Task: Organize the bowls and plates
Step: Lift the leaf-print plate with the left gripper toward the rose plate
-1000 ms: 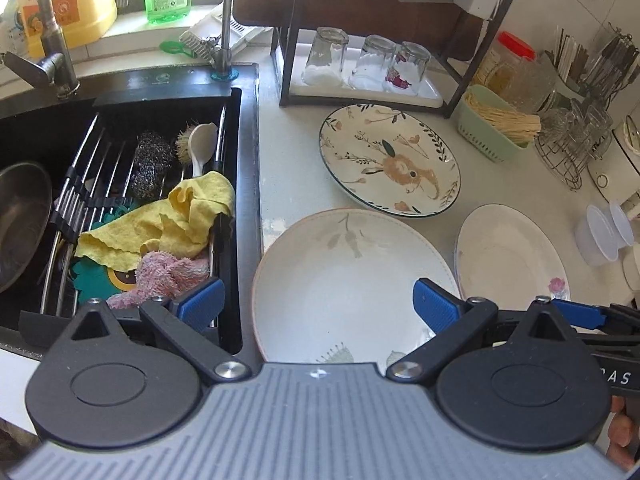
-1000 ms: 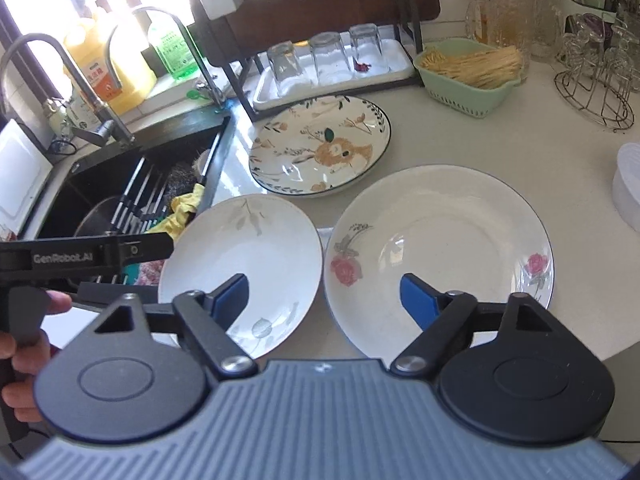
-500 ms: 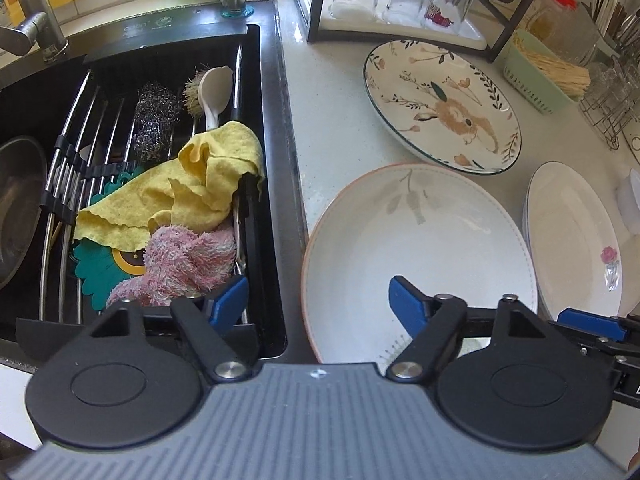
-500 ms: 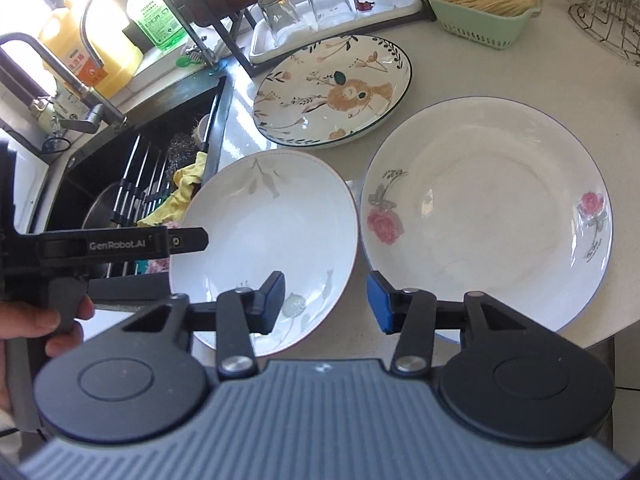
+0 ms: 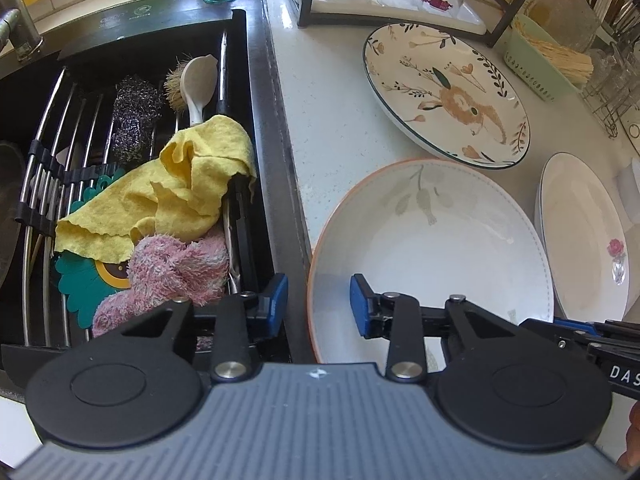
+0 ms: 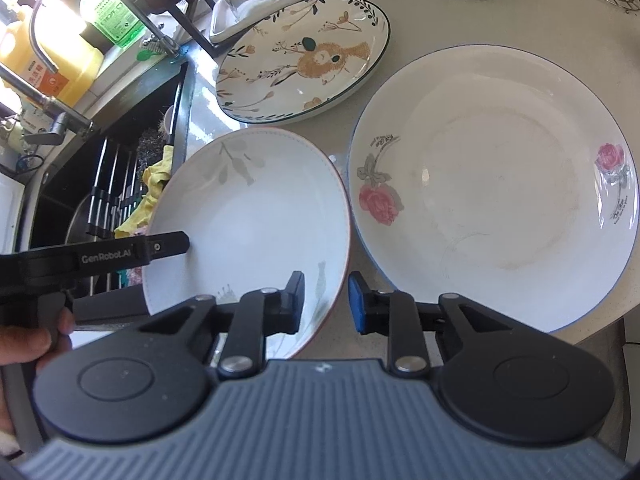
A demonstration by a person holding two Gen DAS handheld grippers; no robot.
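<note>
Both of your grippers have just been closing on the same dish, the leaf-pattern bowl (image 5: pixel 432 240), which sits on the counter (image 5: pixel 336 120) just beside the sink (image 5: pixel 256 80), between it and the rose plate (image 6: pixel 492 184). The left gripper (image 5: pixel 319 306) straddles the bowl's sink-side rim, one pad outside and one over the inside wall; a visible gap remains, so the rim is bracketed, not yet pinched. The right gripper (image 6: pixel 326 300) straddles the opposite rim, next to the rose plate, and is likewise narrowed but not yet pressing. The rims lie directly between the pads, so each grip needs only further closure, not travel. The deer plate (image 5: pixel 444 92) lies behind, apart from both tools.
</note>
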